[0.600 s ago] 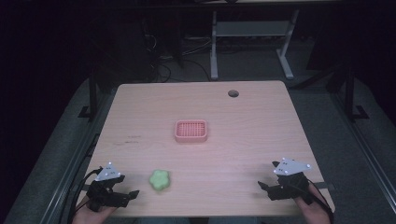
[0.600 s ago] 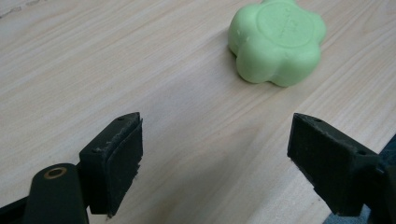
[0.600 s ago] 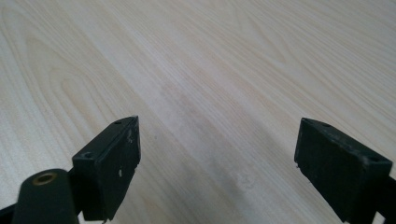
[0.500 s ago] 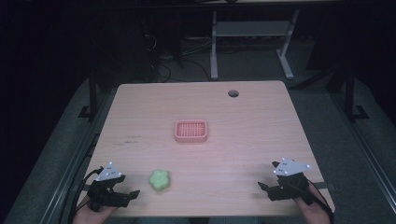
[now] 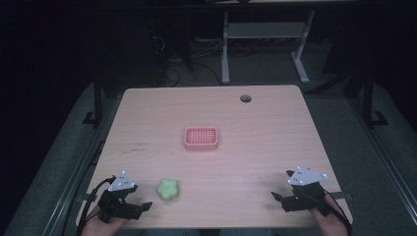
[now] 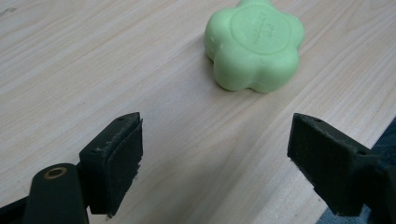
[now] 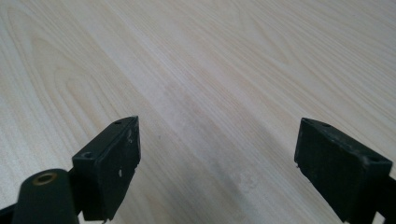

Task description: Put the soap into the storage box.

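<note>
Left tongs (image 5: 140, 206): held at the near left corner of the tabletop, jaws spread wide and gripping nothing; in the left gripper view (image 6: 215, 154) the two black jaws rise from the bottom edge with bare wood between them.
Left hand (image 5: 101, 227): enters from the bottom edge of the high view, wrapped around the tongs' body; a grey three-cornered plate sits on top and a black cable trails to the left.
Right tongs (image 5: 278, 199): held at the near right corner, jaws spread wide and gripping nothing; in the right gripper view (image 7: 217, 158) the jaws frame pale wood grain alone.
Right hand (image 5: 329, 223): enters from the bottom right of the high view; this gripper also carries a grey three-cornered plate.
Green soap (image 5: 168, 189): a flower-shaped, pale green bar lying flat on the tabletop, just to the right of the left tongs and apart from them; in the left gripper view (image 6: 254, 44) it lies ahead of the jaws, nearer the right-hand jaw, with a faint round stamp on its upper face.
Pink basket (image 5: 201, 138): a shallow rectangular tray with a ribbed floor, near the middle of the tabletop, well apart from the soap and from both tongs.
Tabletop (image 5: 255, 128): light wood with rounded corners; a dark round hole (image 5: 245, 98) lies near its far edge, right of centre.
</note>
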`<action>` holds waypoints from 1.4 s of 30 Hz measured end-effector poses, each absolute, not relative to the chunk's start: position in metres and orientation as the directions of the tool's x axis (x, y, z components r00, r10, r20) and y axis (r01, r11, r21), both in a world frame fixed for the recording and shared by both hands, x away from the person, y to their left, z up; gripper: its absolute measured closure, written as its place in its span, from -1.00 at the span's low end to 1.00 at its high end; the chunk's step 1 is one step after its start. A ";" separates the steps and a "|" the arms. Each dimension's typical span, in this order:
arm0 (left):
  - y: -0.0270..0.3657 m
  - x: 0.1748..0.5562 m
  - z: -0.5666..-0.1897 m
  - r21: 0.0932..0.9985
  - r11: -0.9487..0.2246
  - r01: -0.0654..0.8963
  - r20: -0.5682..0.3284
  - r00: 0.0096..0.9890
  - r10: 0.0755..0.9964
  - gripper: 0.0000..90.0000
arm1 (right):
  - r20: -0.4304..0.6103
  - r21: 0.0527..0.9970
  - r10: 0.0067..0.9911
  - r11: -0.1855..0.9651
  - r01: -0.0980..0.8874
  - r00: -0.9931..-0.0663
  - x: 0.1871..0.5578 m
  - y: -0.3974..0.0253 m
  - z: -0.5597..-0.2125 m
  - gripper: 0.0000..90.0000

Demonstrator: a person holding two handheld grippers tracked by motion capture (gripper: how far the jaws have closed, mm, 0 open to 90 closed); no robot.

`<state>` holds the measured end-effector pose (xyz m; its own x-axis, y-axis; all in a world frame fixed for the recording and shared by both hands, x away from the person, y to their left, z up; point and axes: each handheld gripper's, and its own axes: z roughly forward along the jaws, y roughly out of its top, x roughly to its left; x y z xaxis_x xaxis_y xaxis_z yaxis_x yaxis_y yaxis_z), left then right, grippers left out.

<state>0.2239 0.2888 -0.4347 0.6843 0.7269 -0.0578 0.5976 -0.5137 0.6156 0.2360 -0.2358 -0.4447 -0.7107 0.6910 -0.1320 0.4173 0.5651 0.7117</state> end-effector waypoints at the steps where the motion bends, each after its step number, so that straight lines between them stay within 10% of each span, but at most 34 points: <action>1: 0.287 0.225 -0.435 0.611 -0.523 0.594 -0.054 0.690 0.721 -0.60 | -0.133 0.711 0.690 0.566 0.416 -0.711 0.236 -0.236 -0.445 -0.69; 42: 0.250 0.232 -0.429 0.594 -0.612 0.523 0.002 0.759 0.651 -0.60 | -0.126 0.711 0.691 0.563 0.421 -0.711 0.236 -0.234 -0.446 -0.69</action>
<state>0.2320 0.2504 -0.4295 0.7595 0.6505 0.0015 0.5226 -0.6116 0.5940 0.2361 -0.2344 -0.4456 -0.7115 0.6914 -0.1255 0.4212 0.5625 0.7115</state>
